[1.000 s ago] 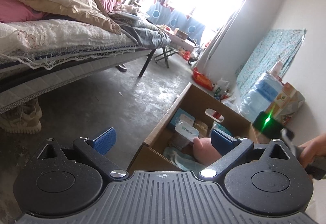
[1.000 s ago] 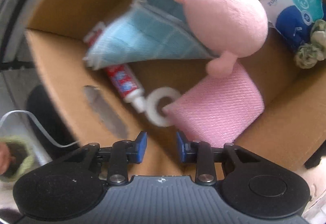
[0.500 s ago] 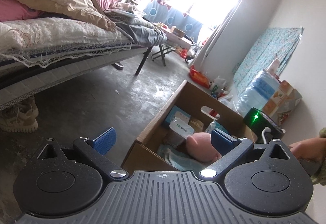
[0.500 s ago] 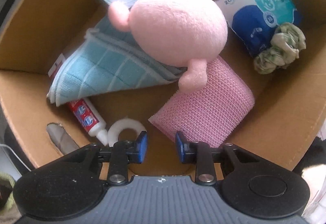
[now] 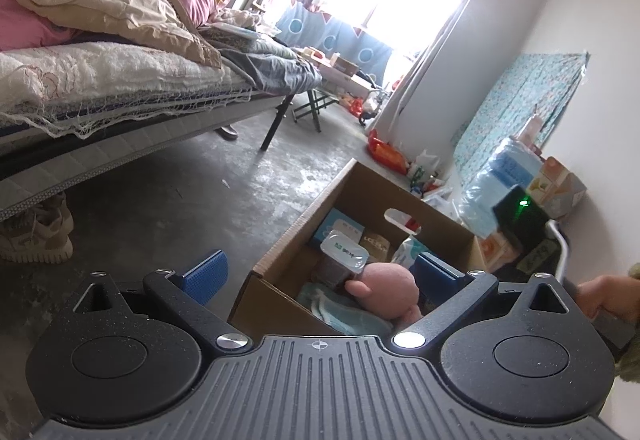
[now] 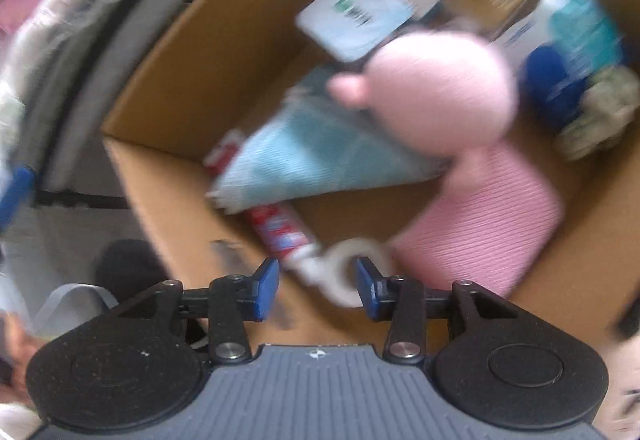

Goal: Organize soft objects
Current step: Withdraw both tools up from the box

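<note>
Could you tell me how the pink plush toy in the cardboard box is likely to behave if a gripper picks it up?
The pink plush toy looks fuzzy and rounded, so it would probably squash between pads and weigh little for its bulk. Its small nubs look easier to pinch than the wide body. It lies on the blue folded cloth, so lifting it might drag that cloth slightly.

Black grippers [image 6: 316,286], blue-padded jaws, silver screws.

One cardboard box [image 6: 168,88] held one pink plush toy [image 6: 440,96], one blue folded cloth [image 6: 320,160], one pink cloth [image 6: 492,216], one toothpaste tube [image 6: 280,232], one white ring [image 6: 348,272], one blue wipes pack [image 6: 560,52], two flat boxes.
</note>
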